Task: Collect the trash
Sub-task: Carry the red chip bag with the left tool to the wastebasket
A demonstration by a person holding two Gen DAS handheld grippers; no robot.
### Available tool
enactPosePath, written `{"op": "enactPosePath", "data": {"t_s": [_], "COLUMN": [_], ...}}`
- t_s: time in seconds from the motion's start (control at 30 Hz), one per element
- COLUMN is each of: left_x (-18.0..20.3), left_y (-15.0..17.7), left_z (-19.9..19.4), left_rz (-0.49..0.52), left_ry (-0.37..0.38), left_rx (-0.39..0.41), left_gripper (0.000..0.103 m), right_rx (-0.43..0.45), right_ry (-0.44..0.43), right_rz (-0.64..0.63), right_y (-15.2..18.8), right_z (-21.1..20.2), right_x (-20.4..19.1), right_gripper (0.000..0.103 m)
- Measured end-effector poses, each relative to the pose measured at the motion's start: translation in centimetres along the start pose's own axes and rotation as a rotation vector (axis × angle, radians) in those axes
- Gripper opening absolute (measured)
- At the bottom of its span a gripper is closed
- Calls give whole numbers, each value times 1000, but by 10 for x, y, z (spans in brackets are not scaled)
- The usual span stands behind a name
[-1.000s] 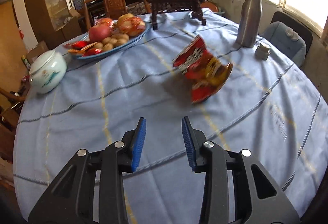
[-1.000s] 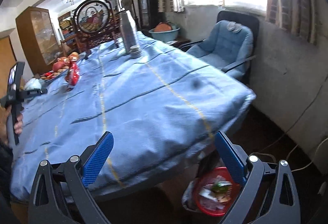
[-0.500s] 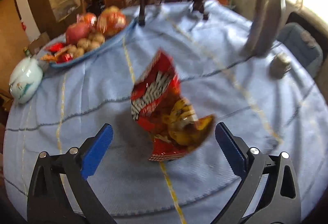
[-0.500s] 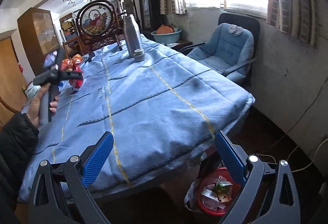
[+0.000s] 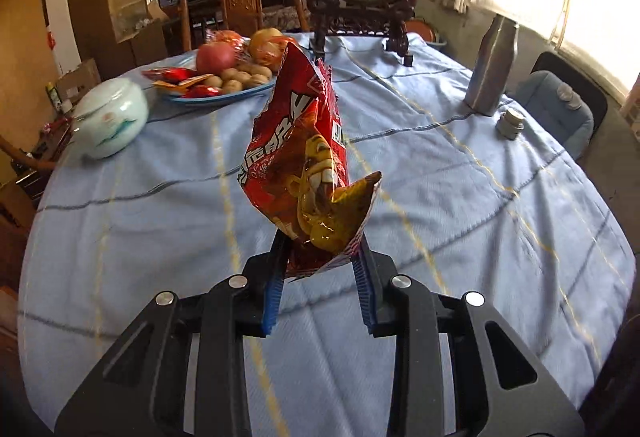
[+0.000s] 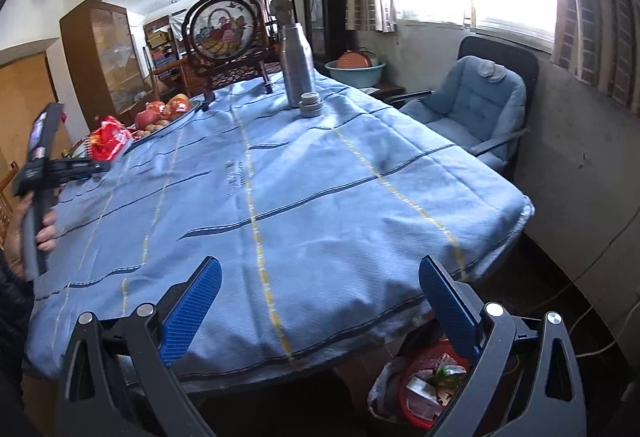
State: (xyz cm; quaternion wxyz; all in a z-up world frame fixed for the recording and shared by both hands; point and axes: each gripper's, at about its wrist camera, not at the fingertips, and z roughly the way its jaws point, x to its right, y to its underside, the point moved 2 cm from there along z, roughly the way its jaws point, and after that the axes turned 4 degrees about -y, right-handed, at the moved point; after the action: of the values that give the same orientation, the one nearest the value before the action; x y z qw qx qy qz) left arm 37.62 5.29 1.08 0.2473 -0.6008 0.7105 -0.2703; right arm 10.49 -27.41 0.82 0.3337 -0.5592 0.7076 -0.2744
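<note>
**Snack bag clamped in the left jaws, bin off to the right**

The left gripper (image 5: 320,277) has just closed its jaws on the red snack bag (image 5: 304,157), which stands long axis upright above the counter (image 5: 480,197). The red bin (image 6: 420,385) sits on the floor below the wide-open, empty right gripper (image 6: 320,301). The bag's white lettering is unreadable.

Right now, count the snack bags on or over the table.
1: the red snack bag, pinched at its lower end by the left gripper. Small red wrappers lie on the fruit plate.
</note>
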Motion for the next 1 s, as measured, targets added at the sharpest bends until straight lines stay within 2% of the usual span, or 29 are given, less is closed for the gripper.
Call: {"op": "enactPosePath", "data": {"t_s": [0.13, 0.23, 0.37, 0.67, 0.83, 1.0], "left_x": [0, 14, 54, 188, 262, 343], "left_y": [21, 32, 40, 65, 88, 125], "left_z": [-27, -45, -62, -104, -120, -123], "left_rz": [0, 15, 57, 258, 368, 493], "left_ry": [32, 72, 154, 345, 453, 555], "left_rx": [23, 46, 61, 94, 78, 22], "left_gripper": [33, 33, 33, 33, 33, 34], "right_rx": [-5, 6, 28, 100, 139, 156], "right_ry": [-11, -13, -12, 29, 89, 167], "right_rz": [8, 26, 62, 148, 215, 321], "right_y": [2, 2, 4, 16, 32, 60], "right_z": [-1, -8, -18, -55, -85, -105], "right_x": [0, 5, 17, 64, 107, 162], "right_gripper": [97, 97, 97, 97, 97, 97]}}
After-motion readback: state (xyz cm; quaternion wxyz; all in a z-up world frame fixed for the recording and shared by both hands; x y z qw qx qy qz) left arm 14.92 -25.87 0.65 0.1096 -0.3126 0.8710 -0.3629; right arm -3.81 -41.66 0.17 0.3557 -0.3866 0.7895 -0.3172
